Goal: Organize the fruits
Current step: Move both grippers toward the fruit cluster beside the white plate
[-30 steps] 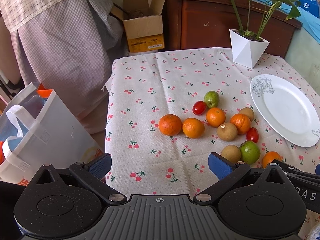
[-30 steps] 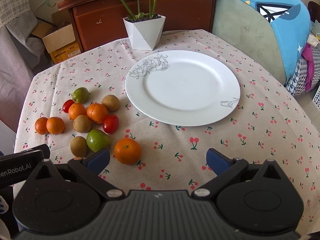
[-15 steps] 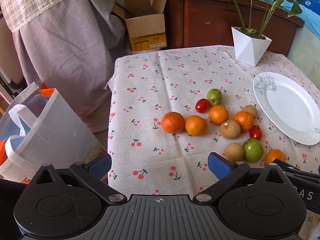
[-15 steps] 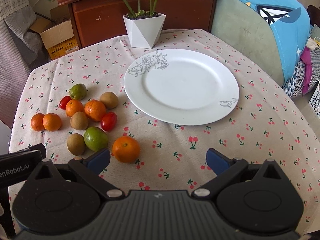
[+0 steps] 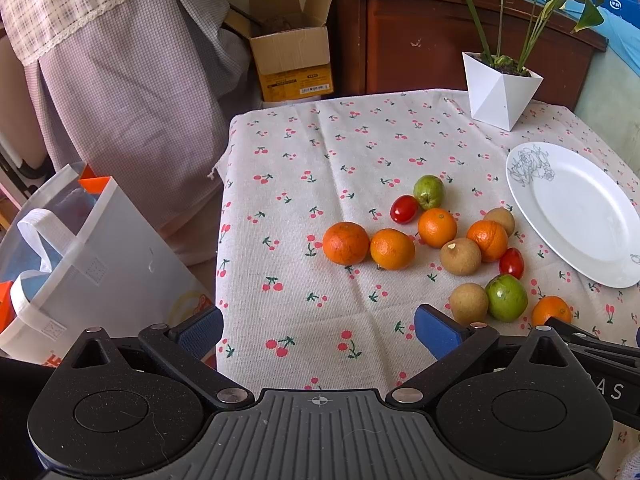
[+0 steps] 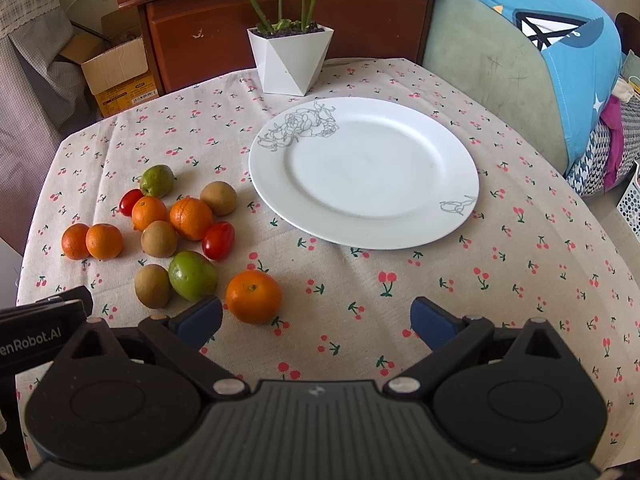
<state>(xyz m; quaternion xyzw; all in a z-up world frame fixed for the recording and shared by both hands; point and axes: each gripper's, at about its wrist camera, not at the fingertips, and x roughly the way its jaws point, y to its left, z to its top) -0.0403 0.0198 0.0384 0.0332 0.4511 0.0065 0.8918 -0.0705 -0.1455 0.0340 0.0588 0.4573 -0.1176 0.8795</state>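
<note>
Right wrist view: your right gripper [image 6: 316, 316] has its jaws spread wide, nothing between them, hovering over bare cloth at lower centre. The nearest orange [image 6: 253, 297] sits just beside the left jaw tip, apart from it. The fruit cluster [image 6: 176, 220] fills the left-centre of the frame: oranges, two green fruits, brown fruits, two red tomatoes, several touching. The white plate [image 6: 456, 184] lies centre-right with nothing on it, and a strip of open cloth separates it from the cluster. The planter [image 6: 289, 60] stands at top centre, just behind the plate rim.

In the left wrist view, your left gripper [image 5: 319, 330] also has its jaws wide apart and holds nothing, at lower centre. The table [image 5: 288, 168] edge runs down left of centre, with a white tote bag [image 5: 100, 272] below it at lower left. Open cloth lies between the jaws and the fruit.
</note>
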